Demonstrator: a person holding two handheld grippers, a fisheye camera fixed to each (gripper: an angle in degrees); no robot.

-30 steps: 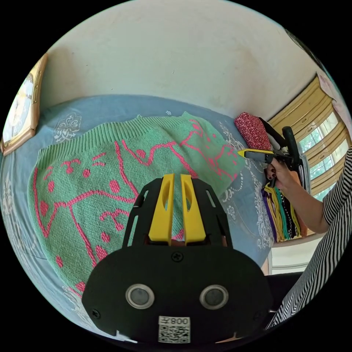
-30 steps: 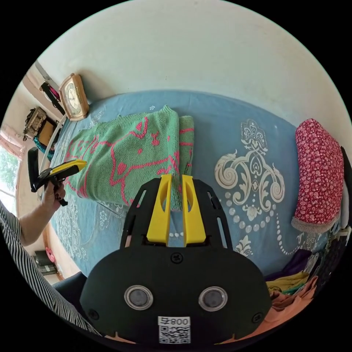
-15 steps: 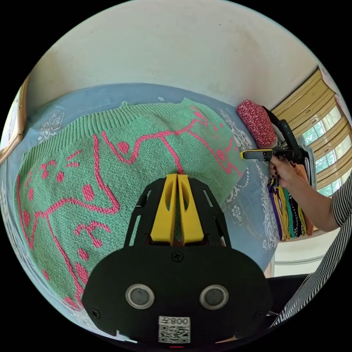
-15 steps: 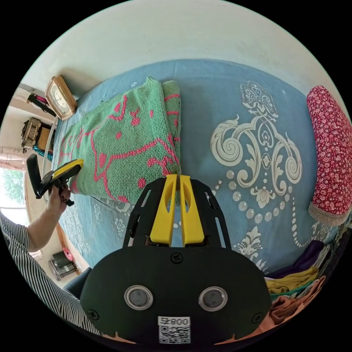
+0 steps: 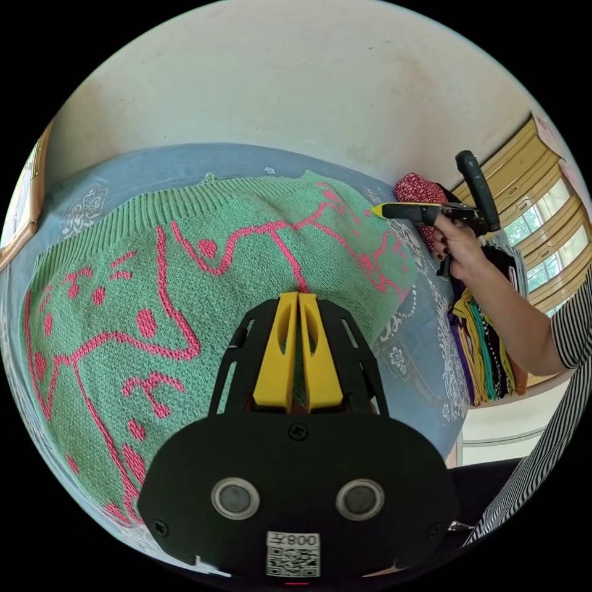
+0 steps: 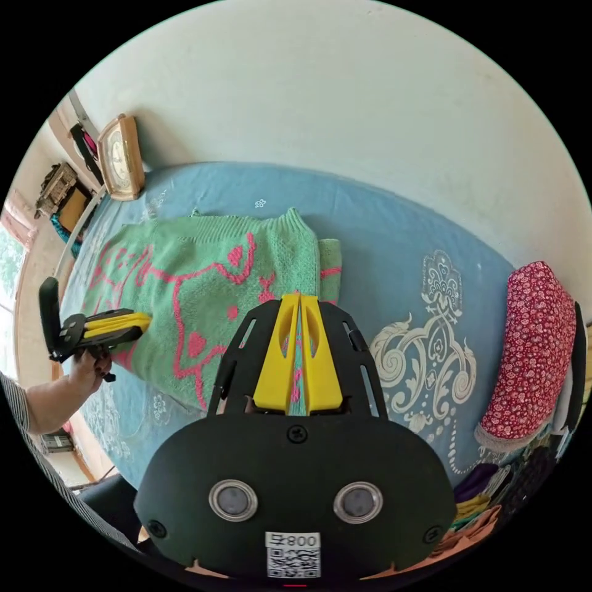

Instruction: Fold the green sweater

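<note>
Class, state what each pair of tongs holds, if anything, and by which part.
Both tongs are shut on the green sweater: the right tongs pinch its near edge at one end, the left tongs its near edge at the other.

bedspread (image 6: pixel 394 222) bare right of sweater (image 6: pixel 203 277) | pillow (image 6: pixel 533 345) beyond

Sweater (image 6: pixel 203 277) flat on the bed (image 6: pixel 382 228), wall (image 6: pixel 345 105) behind, clock (image 6: pixel 120 157) against the wall beyond one end, pillow (image 6: pixel 533 351) well apart at the other, clothes pile (image 5: pixel 484 351) past the pillow.
</note>
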